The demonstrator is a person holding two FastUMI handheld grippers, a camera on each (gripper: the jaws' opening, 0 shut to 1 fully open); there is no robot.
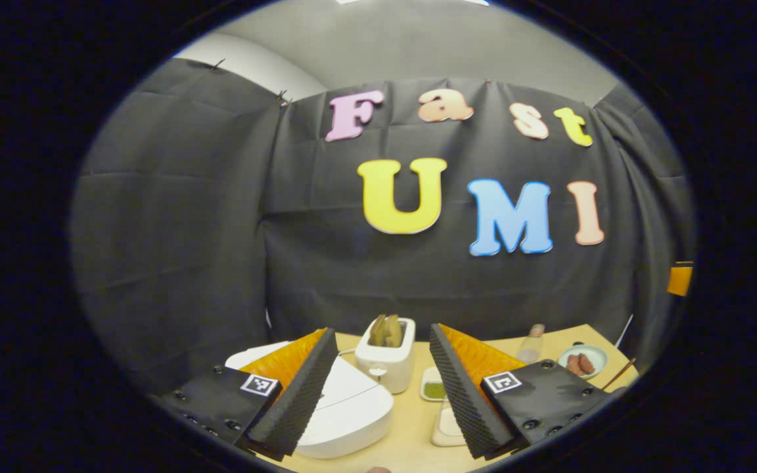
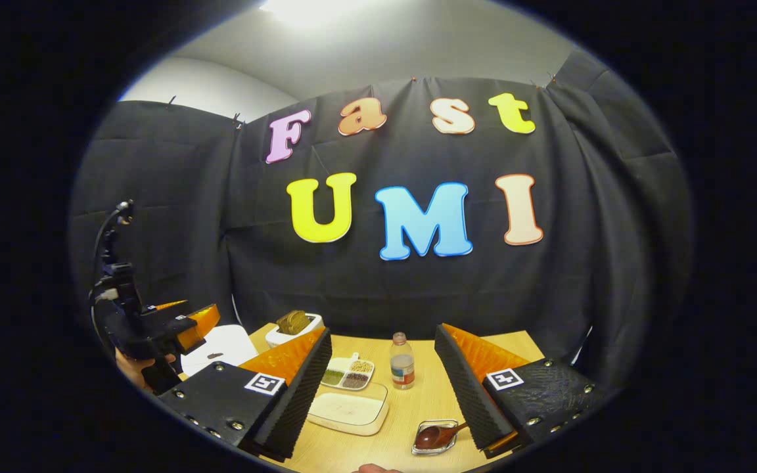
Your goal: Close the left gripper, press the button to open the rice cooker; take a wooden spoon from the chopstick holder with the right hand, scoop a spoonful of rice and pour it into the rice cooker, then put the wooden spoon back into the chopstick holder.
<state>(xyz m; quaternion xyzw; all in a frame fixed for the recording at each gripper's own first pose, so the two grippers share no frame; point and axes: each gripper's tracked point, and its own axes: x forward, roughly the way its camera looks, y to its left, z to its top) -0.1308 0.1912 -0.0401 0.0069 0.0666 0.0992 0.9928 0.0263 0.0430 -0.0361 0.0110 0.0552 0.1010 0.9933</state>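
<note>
The white rice cooker (image 1: 345, 407) sits with its lid down, just beyond and below my left gripper (image 1: 380, 330), which is open and holds nothing. From the right gripper view the cooker (image 2: 217, 348) is at the far left, with the left gripper (image 2: 188, 315) and a hand hovering over it. My right gripper (image 2: 384, 330) is open and empty above the table. A dark wooden spoon (image 2: 441, 435) lies in a small clear holder (image 2: 423, 448) close to its right finger. A shallow white tray of rice (image 2: 349, 407) lies near its left finger.
A white toaster (image 1: 388, 355) with bread stands behind the cooker. A divided dish of grains (image 2: 345, 373) and a small bottle (image 2: 403, 361) sit mid-table. A plate of sausages (image 1: 582, 361) is at the right, by the light wooden table's edge (image 2: 516, 345).
</note>
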